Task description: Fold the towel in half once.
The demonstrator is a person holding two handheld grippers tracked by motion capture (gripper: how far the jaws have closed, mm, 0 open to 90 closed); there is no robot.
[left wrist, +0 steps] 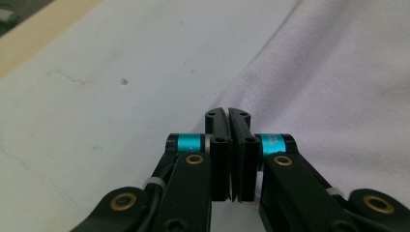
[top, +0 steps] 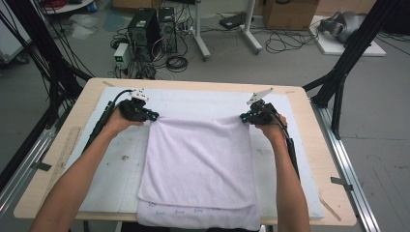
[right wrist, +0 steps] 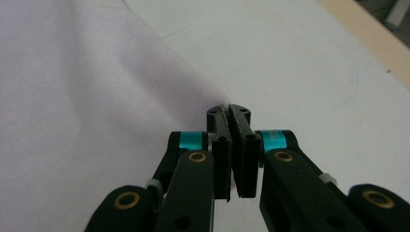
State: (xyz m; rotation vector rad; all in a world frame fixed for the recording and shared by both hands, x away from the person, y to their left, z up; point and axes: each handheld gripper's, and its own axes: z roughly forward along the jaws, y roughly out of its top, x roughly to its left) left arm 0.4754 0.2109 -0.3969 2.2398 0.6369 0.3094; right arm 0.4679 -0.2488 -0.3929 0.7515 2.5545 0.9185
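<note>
The near hem of the towel (top: 198,212) hung over the table (top: 309,212) edge toward the person, its doubled top layer running away to the 2 far corners. There the left gripper (top: 151,117) and right gripper (top: 245,117) each stood pinched tight on 1 corner, cloth caught between the pads. To fold well, I judged both hands should lift together, keep the far edge taut between them, and carry it evenly.

Towel (top: 198,159) is soft matt terry cloth (pale lilac), mat (top: 203,99) under it smooth and scuffed, table (top: 309,159) edge at 3 o'clock bare light wood.
</note>
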